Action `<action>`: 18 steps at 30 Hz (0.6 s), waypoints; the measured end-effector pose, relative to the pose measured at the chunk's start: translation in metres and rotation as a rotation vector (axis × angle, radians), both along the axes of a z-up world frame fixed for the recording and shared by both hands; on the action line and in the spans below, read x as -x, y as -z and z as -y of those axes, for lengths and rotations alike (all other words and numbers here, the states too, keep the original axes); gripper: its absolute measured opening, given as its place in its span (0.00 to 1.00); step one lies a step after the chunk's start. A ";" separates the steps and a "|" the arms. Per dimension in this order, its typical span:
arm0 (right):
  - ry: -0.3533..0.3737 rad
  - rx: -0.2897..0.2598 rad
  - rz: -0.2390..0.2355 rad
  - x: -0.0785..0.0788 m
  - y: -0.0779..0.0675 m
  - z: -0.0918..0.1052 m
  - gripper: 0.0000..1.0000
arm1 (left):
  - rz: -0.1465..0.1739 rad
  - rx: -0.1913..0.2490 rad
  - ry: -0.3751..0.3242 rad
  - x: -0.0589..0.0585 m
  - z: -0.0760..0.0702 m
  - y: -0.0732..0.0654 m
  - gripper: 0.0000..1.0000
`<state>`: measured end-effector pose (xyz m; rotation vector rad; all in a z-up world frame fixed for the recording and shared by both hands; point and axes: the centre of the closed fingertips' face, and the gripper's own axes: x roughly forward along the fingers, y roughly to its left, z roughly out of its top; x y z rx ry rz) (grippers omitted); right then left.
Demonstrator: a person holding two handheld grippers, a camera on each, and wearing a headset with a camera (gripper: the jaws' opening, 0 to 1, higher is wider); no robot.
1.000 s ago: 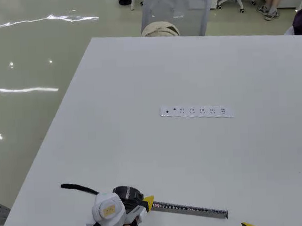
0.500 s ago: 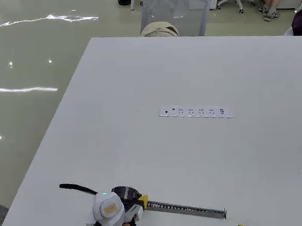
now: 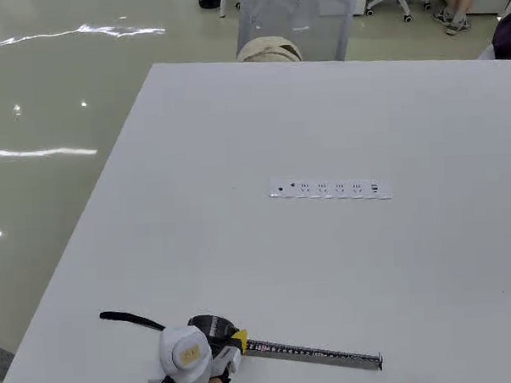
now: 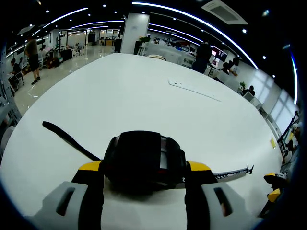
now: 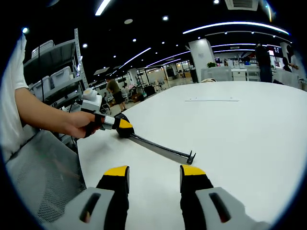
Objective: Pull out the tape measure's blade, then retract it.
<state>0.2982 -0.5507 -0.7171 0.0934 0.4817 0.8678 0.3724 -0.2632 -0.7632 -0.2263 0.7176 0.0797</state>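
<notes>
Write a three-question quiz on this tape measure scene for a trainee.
1. True or false: the right tongs are clamped on the tip of the blade.
2. Pick one: what are the left tongs shut on? A) the tape measure's case B) a screwdriver C) a roll of sticky tape
3. Fill in: the white strip lying flat on the table, beyond the blade, is a ____ strip.

Key: 1 false, the right tongs are open and empty, short of the tip. 2 A. 3 power.
</notes>
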 end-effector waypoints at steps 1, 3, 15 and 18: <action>0.000 0.002 0.001 0.000 0.000 0.000 0.42 | 0.001 -0.003 0.001 0.000 0.000 0.000 0.66; 0.000 0.001 0.007 -0.001 -0.001 0.000 0.42 | 0.001 -0.007 0.003 0.000 0.000 0.000 0.66; -0.005 0.016 0.004 -0.002 0.002 -0.001 0.42 | 0.000 -0.001 0.003 0.000 -0.001 0.001 0.66; -0.011 0.023 0.006 -0.006 0.004 0.000 0.42 | -0.002 0.004 0.002 0.000 -0.001 0.000 0.66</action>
